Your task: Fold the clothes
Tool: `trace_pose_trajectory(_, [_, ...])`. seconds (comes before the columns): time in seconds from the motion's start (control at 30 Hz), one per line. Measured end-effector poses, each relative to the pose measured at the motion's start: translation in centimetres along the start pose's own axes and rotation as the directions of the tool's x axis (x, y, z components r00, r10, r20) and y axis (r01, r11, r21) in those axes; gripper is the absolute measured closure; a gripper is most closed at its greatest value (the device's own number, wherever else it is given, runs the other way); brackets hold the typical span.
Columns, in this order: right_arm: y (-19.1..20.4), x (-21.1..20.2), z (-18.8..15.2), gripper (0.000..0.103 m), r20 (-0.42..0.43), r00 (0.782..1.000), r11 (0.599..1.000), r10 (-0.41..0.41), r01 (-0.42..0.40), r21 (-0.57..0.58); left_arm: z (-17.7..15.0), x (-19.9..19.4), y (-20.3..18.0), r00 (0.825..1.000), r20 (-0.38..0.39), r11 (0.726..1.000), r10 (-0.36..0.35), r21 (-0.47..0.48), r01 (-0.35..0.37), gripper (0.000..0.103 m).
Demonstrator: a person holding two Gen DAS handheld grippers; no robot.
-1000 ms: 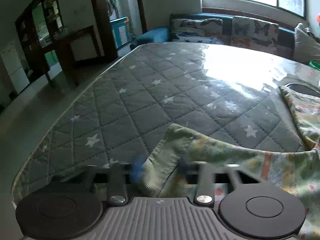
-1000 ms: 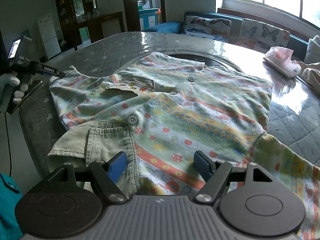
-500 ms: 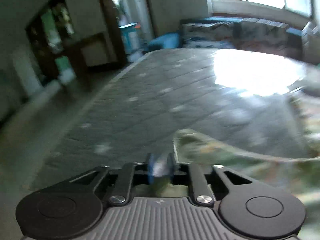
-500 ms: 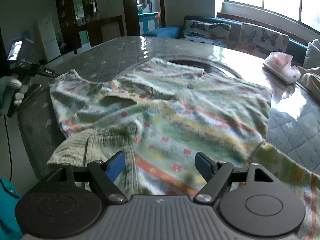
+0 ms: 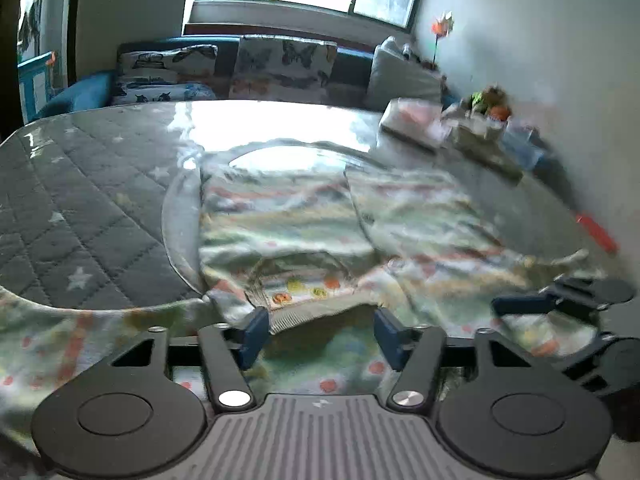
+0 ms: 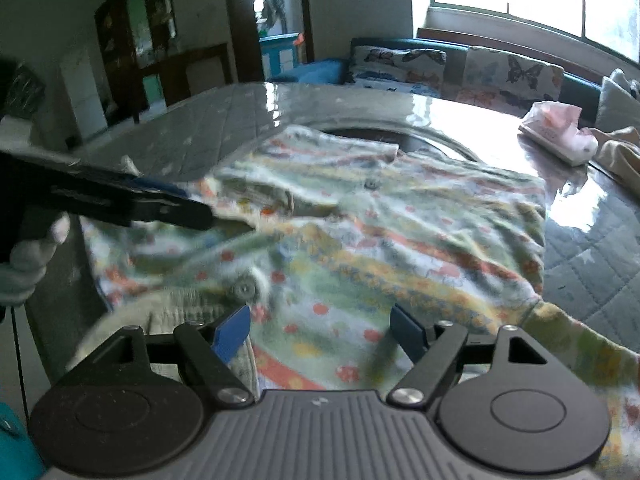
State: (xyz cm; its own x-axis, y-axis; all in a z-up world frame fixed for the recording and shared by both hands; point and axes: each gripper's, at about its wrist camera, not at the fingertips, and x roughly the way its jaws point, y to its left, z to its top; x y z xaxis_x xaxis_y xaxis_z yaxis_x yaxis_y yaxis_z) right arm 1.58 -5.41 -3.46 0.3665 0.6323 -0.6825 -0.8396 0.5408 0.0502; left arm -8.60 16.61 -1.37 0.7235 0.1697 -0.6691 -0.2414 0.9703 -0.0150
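Note:
A child's patterned shirt [image 6: 392, 240] with green, orange and yellow stripes and grey buttons lies spread on the quilted table; it also shows in the left wrist view [image 5: 320, 232]. Its left sleeve is folded in over the body. My left gripper [image 5: 320, 330] is open just above the shirt's near hem and holds nothing; from the right wrist view it [image 6: 160, 200] reaches in from the left over the folded sleeve. My right gripper [image 6: 320, 330] is open and empty over the shirt's lower front; its fingers [image 5: 520, 304] show at the right of the left wrist view.
The grey star-quilted table [image 5: 80, 208] has a glossy cover and a round inset [image 6: 424, 136]. A pink tissue pack [image 6: 560, 136] and beige cloth [image 6: 620, 156] lie at the far right. Small items [image 5: 480, 128] crowd the wall corner. A butterfly-print sofa [image 5: 280, 60] stands behind.
My left gripper was shut on the sleeve cuff, swung right over the shirt with it, and has now opened and let it go. My right gripper stayed open and barely moved.

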Motion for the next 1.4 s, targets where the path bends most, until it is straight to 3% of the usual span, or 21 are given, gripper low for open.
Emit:
trace_pose_trajectory(0.1, [0.1,-0.3,-0.5,0.024,-0.013,0.999,0.999,-0.030,0.029,-0.034,-0.4,1.0,-2.4,1.000,-0.007,0.997,-0.027,0.066,0.027,0.067])
trace_pose_trajectory(0.2, [-0.6,-0.7,-1.0,0.021,-0.016,0.999,0.998,-0.042,0.042,-0.036,-1.0,0.6,-1.4,1.000,0.021,0.994,0.018,0.111,-0.020,0.075])
trace_pose_trajectory(0.37, [-1.7,-1.5,-1.5,0.021,-0.019,0.998,0.998,-0.063,0.063,-0.012,-0.7,1.1,-1.3,0.999,0.020,0.990,0.039,0.132,-0.042,0.075])
trace_pose_trajectory(0.43, [-1.9,-1.8,-1.5,0.021,-0.016,0.997,0.997,-0.071,0.072,0.007,0.0,0.9,-1.0,1.000,-0.010,0.997,0.000,0.074,0.001,0.065])
trace_pose_trajectory(0.47, [-1.9,-2.1,-1.6,0.021,-0.008,0.998,0.997,-0.070,0.070,0.017,0.3,0.6,-0.9,0.999,-0.020,0.999,-0.027,0.042,0.028,0.055])
trace_pose_trajectory(0.53, [-1.8,-2.6,-1.5,0.021,0.007,0.998,0.998,-0.056,0.056,0.035,0.9,-0.2,-1.2,0.996,-0.012,0.996,-0.086,0.003,0.086,0.050])
trace_pose_trajectory(0.6, [-1.5,-2.6,-1.7,0.021,0.001,0.999,0.998,-0.048,0.048,0.028,1.3,-0.9,-2.2,0.991,0.012,0.991,-0.136,0.013,0.136,0.032])
trace_pose_trajectory(0.7, [-1.0,-2.6,-2.4,0.021,-0.009,0.998,0.998,-0.055,0.055,0.002,1.6,-1.4,-3.9,0.984,0.042,0.984,-0.174,0.054,0.171,0.021])
trace_pose_trajectory(0.9, [-1.2,-4.1,-3.3,0.021,-0.003,0.998,0.998,-0.058,0.058,0.027,1.1,-0.1,-6.4,0.967,0.013,0.963,-0.255,0.087,0.253,0.017])
trace_pose_trajectory(1.07, [-2.0,-5.9,-3.7,0.021,0.023,0.999,0.996,-0.040,0.038,0.078,-0.6,1.4,-7.6,0.970,-0.055,0.960,-0.235,0.139,0.241,0.015])
trace_pose_trajectory(1.27, [-4.7,-8.4,-4.3,0.021,0.066,0.987,0.974,-0.148,0.134,0.182,-0.3,0.5,-7.9,0.965,-0.035,0.954,-0.261,0.146,0.264,0.009])
trace_pose_trajectory(1.4, [-8.5,-10.0,-5.8,0.022,0.048,0.954,0.913,-0.296,0.268,0.307,0.7,-0.9,-8.6,0.954,0.026,0.943,-0.298,0.164,0.290,0.000])
